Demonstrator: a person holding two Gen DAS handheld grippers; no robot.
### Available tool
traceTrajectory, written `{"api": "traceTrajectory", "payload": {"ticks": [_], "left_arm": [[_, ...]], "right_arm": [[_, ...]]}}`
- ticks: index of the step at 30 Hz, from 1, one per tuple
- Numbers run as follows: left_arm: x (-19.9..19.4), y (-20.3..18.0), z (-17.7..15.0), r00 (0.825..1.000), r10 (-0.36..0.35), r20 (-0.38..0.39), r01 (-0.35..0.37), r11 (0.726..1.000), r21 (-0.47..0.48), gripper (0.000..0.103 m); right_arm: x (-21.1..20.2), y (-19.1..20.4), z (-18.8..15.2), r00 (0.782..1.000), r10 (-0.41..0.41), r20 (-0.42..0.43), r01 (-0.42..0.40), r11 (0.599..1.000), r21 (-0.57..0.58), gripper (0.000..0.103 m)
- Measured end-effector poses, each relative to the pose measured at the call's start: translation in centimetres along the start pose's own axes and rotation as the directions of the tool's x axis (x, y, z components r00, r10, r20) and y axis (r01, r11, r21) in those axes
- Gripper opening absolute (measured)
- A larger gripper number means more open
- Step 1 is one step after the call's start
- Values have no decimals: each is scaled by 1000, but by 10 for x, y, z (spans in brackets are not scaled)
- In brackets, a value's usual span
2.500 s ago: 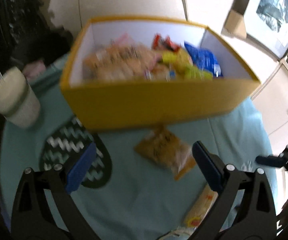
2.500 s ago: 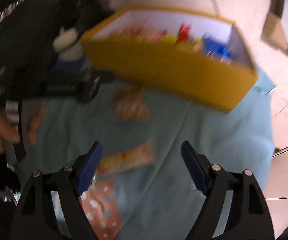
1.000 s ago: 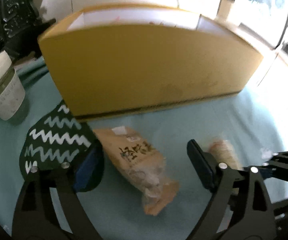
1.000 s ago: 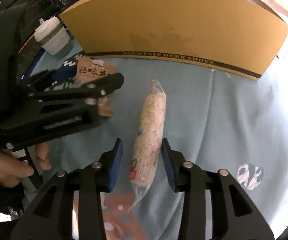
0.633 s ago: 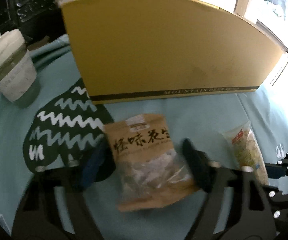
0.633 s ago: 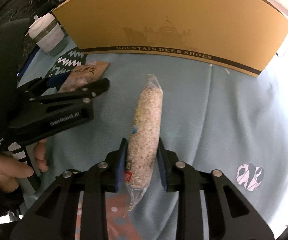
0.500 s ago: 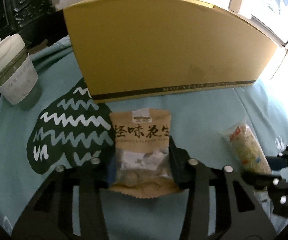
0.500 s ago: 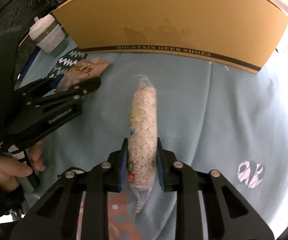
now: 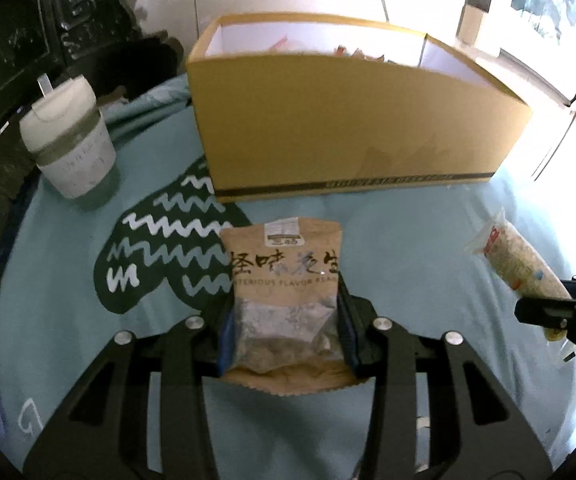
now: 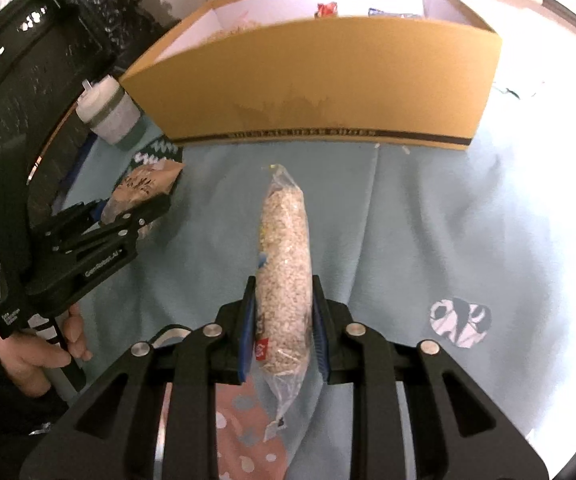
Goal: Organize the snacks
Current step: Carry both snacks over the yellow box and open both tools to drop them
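Note:
My left gripper (image 9: 285, 330) is shut on a brown peanut packet (image 9: 285, 280), held above the teal cloth (image 9: 67, 320) just in front of the yellow box (image 9: 348, 132). The long clear rice-cracker bag (image 10: 283, 256) sits pinched in my right gripper (image 10: 283, 320), which is shut on its lower part. Its top points toward the yellow box (image 10: 328, 80). Several snack packs show over the box rim. From the right wrist view the left gripper (image 10: 127, 216) and peanut packet (image 10: 143, 188) appear at the left; the rice-cracker bag (image 9: 520, 264) shows at the right in the left wrist view.
A white lidded cup (image 9: 67, 148) stands left of the box on the cloth, near a dark zigzag print (image 9: 159, 240). A pink dotted packet (image 10: 243, 432) lies under the right gripper. A hand (image 10: 35, 352) holds the left gripper's handle. Dark furniture (image 9: 27, 20) stands behind left.
Both grippers closed on their snacks and lifted them off the cloth. The box now looks farther and lower, with its inside showing over the rim.

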State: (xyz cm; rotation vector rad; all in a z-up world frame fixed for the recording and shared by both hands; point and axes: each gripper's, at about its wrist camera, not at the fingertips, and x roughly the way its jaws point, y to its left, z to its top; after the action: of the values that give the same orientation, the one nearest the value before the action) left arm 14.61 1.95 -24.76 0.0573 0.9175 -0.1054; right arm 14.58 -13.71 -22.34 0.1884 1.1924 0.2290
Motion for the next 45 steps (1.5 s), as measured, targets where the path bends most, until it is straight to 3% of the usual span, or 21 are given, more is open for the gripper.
{"api": "traceTrajectory", "payload": {"ticks": [15,26,32,39,45], "left_arm": [[-75,-35,21,993,-33,116,31,999,25,42],[-158,-45,59,960,-78,268,72,997,32,42],[-180,-57,101,942,-85,325,75,996,44,42],[-195,-66,173,918,-80,389,69,997,43,42],[-183,-73,228,915,-70,398,51,997,57,43]], "right_arm": [[-77,3,-12,991,41,124,-41,999,0,25],[-149,-1,-1,960,62,272,-64,998,-3,25],[-187,4,30,932,62,356,-52,998,-38,25],[-228,16,94,897,54,439,-22,997,-76,25],[-229,21,152,890,36,455,4,996,-87,25]]}}
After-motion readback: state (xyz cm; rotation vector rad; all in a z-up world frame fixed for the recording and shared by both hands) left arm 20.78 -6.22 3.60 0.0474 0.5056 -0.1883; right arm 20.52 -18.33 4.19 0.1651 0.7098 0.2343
